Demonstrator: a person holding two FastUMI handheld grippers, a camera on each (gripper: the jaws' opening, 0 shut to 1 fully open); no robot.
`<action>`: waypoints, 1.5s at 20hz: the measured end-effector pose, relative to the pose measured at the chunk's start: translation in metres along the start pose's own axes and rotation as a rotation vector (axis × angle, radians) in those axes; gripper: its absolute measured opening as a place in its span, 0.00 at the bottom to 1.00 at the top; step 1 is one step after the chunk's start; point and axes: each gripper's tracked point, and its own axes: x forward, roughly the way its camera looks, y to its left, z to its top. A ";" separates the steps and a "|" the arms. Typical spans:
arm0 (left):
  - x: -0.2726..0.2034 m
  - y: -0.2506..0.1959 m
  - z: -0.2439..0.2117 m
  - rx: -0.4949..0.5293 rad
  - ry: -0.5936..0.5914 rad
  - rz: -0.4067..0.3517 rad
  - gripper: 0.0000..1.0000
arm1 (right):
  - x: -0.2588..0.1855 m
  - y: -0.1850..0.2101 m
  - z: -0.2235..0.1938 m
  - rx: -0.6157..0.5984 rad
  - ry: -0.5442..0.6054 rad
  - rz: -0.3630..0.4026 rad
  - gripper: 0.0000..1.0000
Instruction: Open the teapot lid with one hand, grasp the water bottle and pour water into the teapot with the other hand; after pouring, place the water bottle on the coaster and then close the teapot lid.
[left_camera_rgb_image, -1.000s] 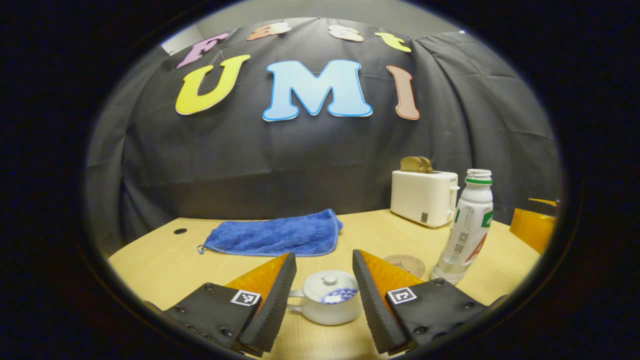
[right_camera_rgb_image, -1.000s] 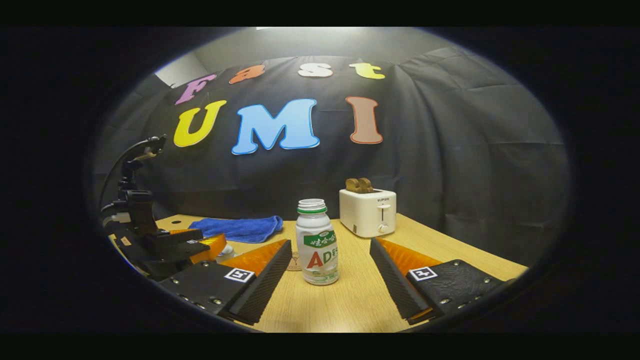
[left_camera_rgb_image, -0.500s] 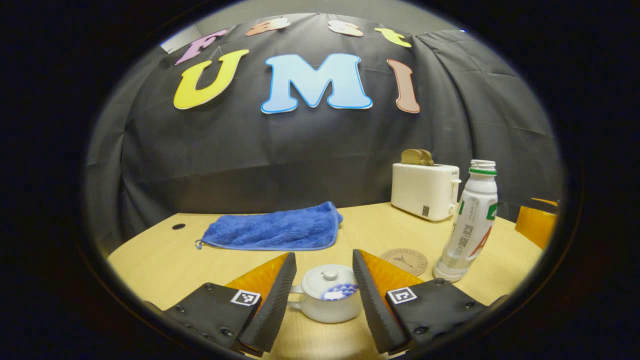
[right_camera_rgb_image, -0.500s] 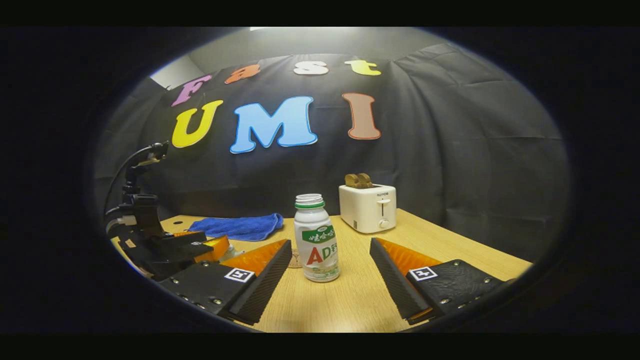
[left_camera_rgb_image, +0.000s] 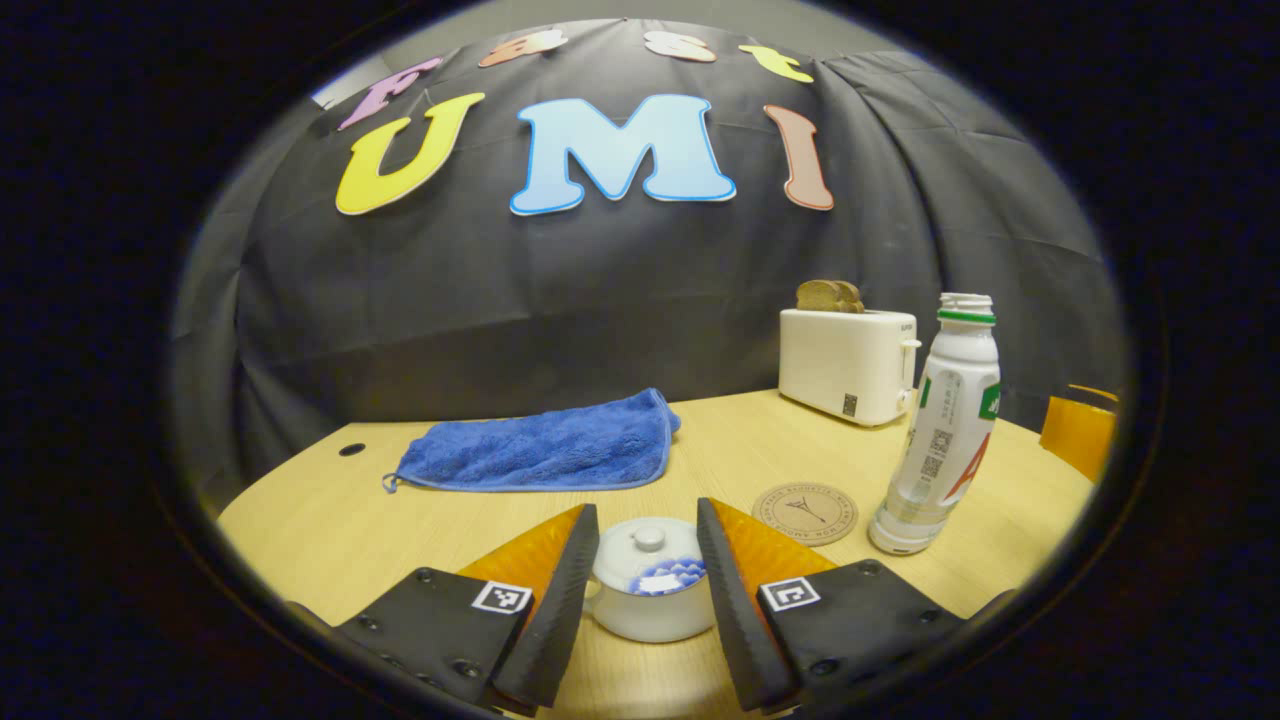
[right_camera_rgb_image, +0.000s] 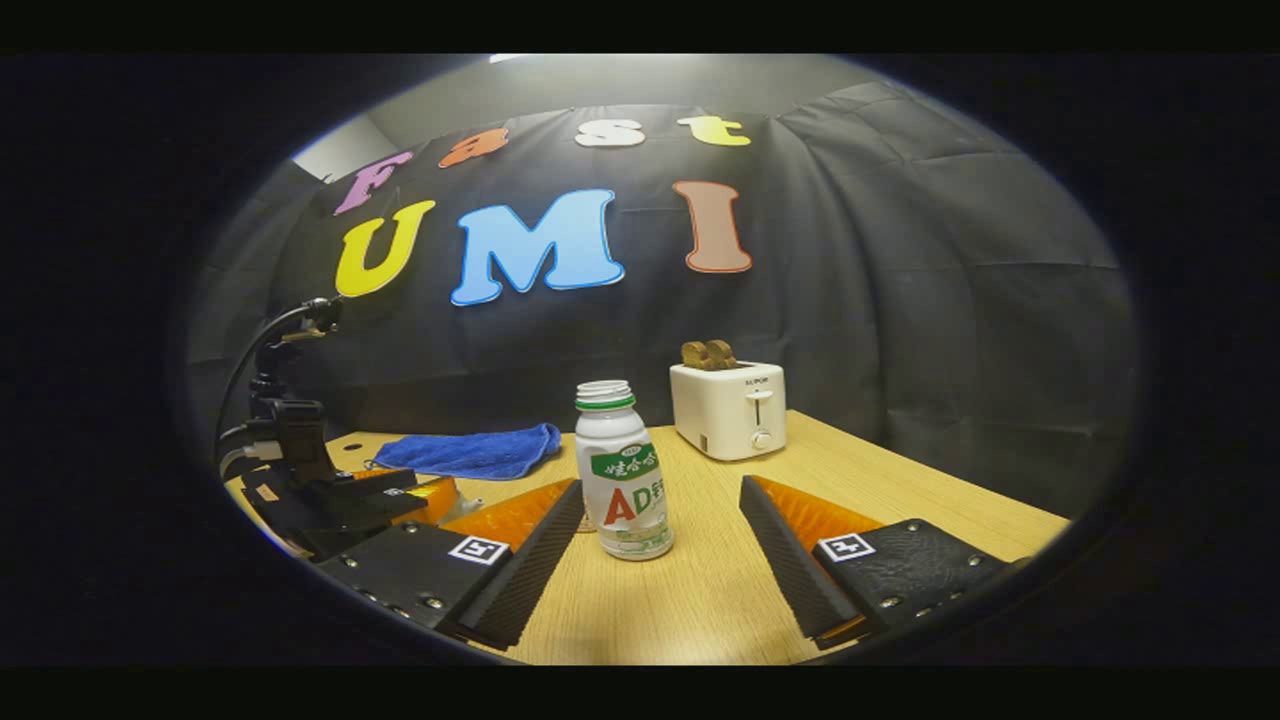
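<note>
On the wooden tabletop (left_camera_rgb_image: 330, 520) nothing of the task was done yet, we judged. Our left tool (left_camera_rgb_image: 647, 575) stood spread around the teapot (left_camera_rgb_image: 650, 595), lid (left_camera_rgb_image: 647, 545) on. Our right tool (right_camera_rgb_image: 662, 555) was spread before the upright bottle (right_camera_rgb_image: 622, 472), beside the bare coaster (left_camera_rgb_image: 805, 513).

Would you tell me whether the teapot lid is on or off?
On: the lid sits on the teapot, knob up.

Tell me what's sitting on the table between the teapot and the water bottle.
The round coaster lies flat between the teapot and the water bottle, as the left gripper view shows.
</note>
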 end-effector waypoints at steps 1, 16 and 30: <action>0.000 0.000 0.002 0.005 -0.002 0.001 0.72 | 0.000 -0.001 -0.001 0.003 0.002 -0.001 0.97; -0.006 0.005 0.019 -0.071 -0.062 -0.045 0.14 | 0.001 -0.007 -0.014 0.019 0.031 -0.005 0.97; -0.026 0.057 0.037 -0.144 -0.134 0.025 0.13 | 0.038 0.012 -0.023 -0.094 0.055 0.035 0.97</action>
